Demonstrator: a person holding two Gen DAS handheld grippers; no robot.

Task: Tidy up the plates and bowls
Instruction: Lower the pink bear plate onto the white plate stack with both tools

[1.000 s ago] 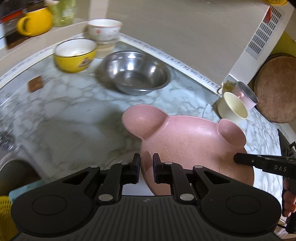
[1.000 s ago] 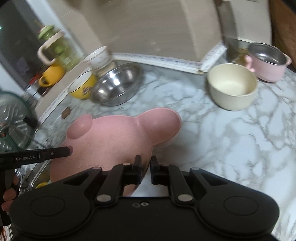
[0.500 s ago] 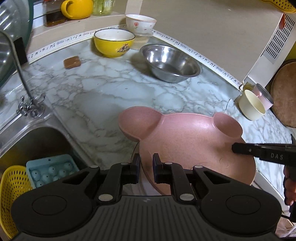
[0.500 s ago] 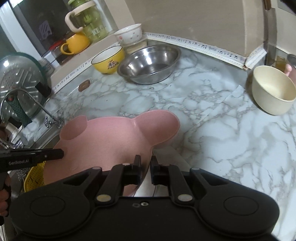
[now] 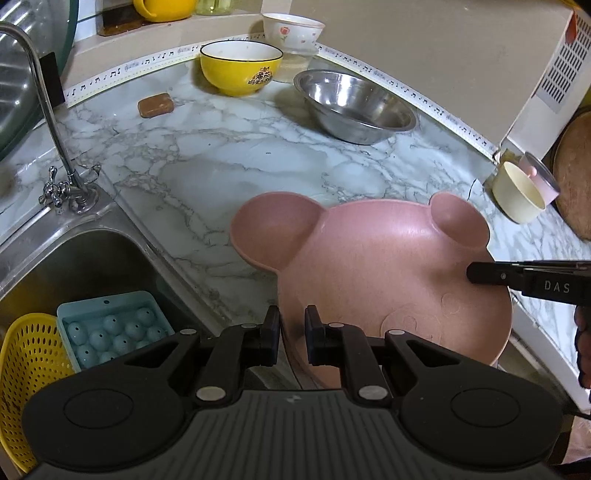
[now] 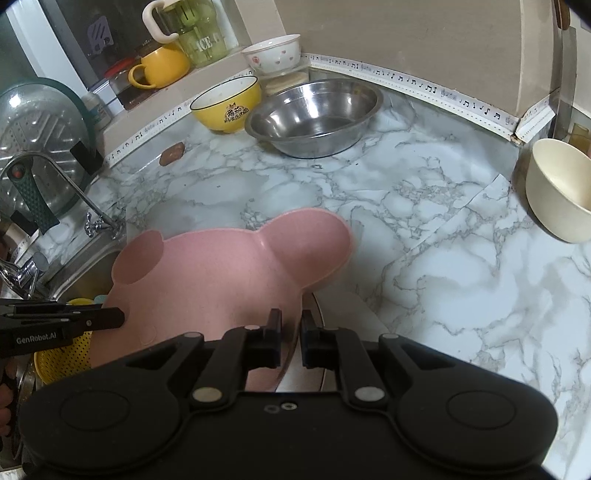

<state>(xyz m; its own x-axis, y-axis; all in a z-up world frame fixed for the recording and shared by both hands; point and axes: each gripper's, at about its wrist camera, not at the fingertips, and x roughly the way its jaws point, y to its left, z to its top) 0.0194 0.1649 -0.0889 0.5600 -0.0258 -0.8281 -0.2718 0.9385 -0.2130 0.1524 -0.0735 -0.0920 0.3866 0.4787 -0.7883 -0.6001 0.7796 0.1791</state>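
A pink bear-shaped plate (image 5: 369, 258) with two round ears hangs tilted over the marble counter's front edge, beside the sink. My left gripper (image 5: 291, 325) is shut on its near left rim. My right gripper (image 6: 291, 328) is shut on the opposite rim of the plate (image 6: 207, 273). Each wrist view also shows the other gripper's black finger lying on the plate's far side. At the back of the counter stand a yellow bowl (image 5: 240, 70), a steel bowl (image 5: 354, 107) and a white flowered bowl (image 5: 293, 33). A cream bowl (image 6: 557, 192) sits at the right.
The steel sink (image 5: 55, 258) lies to the left, with a blue egg tray (image 5: 110, 328) and a yellow colander (image 5: 26, 369) inside and a faucet (image 5: 48, 110) behind. A brown soap bar (image 5: 155, 104) lies on the counter. A metal rim (image 6: 325, 350) shows under the plate.
Both grippers have carried the pink plate back toward the counter's front edge and a little down; the sink has come into view and the bowls look farther off. Both grips are unchanged.
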